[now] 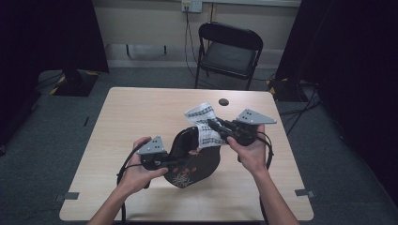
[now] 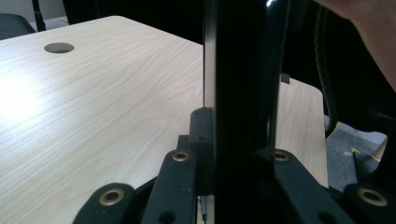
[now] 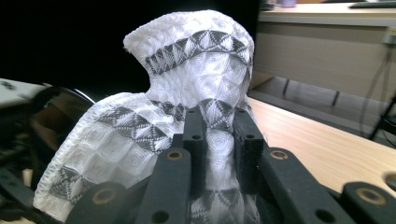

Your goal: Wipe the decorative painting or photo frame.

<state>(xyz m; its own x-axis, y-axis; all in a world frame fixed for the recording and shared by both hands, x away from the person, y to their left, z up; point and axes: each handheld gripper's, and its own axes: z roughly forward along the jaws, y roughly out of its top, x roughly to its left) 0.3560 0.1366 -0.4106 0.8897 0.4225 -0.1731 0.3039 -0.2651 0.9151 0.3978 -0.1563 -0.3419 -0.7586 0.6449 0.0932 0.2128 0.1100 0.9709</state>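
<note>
Forearms come in from the bottom edge of the high view, each hand wrapped around a gripper above a pale wooden table (image 1: 126,117). On the person's left, the left hand (image 1: 136,173) holds the left gripper (image 1: 176,161), whose jaws are pressed against both faces of a black bowl (image 1: 195,161) at its rim. That bowl is tipped up on edge, with a red and white flower pattern on its dark outer side; whether its lower edge touches the table I cannot tell. From the left gripper view, the bowl's wall (image 2: 240,93) rises as a glossy black slab straight up between the two jaws, which pinch it narrowly.

On the other side, the right hand (image 1: 251,150) holds the right gripper (image 1: 211,124), pointed toward the bowl's open mouth. Its jaws are clamped on a white waffle-weave cloth (image 1: 204,124) with bands of dark grey triangles. In the right gripper view the cloth (image 3: 187,93) is bunched between the jaws and stands up above them in a rounded fold, spilling down to the left. The cloth's lower part appears to lie against the bowl's upper rim in the high view.

A small dark round hole (image 1: 224,101) sits near the table's far edge. Beyond it stands a black folding chair (image 1: 228,51).
</note>
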